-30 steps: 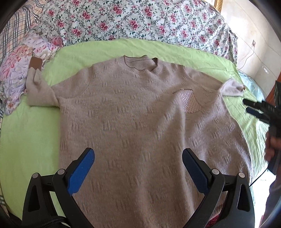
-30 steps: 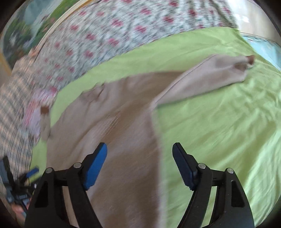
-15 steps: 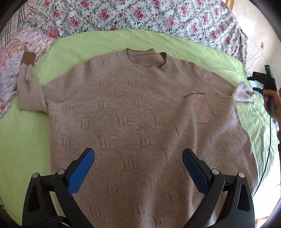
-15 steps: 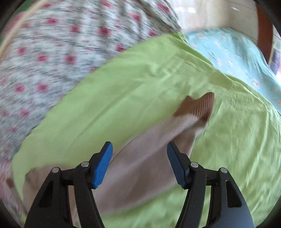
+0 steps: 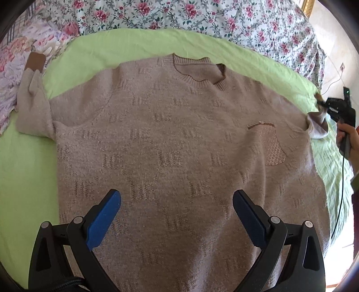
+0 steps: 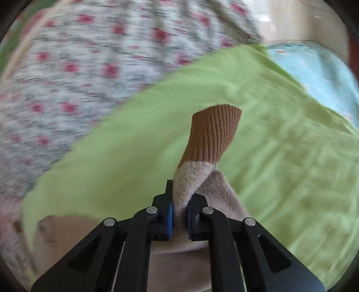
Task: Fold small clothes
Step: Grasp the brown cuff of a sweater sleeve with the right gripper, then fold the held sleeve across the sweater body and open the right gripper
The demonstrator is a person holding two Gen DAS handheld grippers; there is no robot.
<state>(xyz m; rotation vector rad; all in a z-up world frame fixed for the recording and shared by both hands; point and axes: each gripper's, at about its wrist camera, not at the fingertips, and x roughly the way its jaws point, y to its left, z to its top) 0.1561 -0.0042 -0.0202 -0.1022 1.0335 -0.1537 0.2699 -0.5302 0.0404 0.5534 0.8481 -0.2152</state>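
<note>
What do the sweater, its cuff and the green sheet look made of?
Sweater: soft fuzzy knit, wool or acrylic by the look; matte nap, raised stitch blocks. Cuff, beyond the right tongs: tighter brown rib knit with vertical ridges. Green sheet: thin woven fabric, probably cotton; matte, fine creases.

A fuzzy beige knit sweater (image 5: 179,146) (brown ribbed cuff (image 6: 213,134)) lies on a matt, smooth lime-green cotton sheet (image 5: 134,47); matt black plastic gripper (image 6: 179,213).

Green sheet (image 5: 125,47) beneath floral quilt (image 5: 224,20), floral pillow (image 5: 13,67) beside.
</note>
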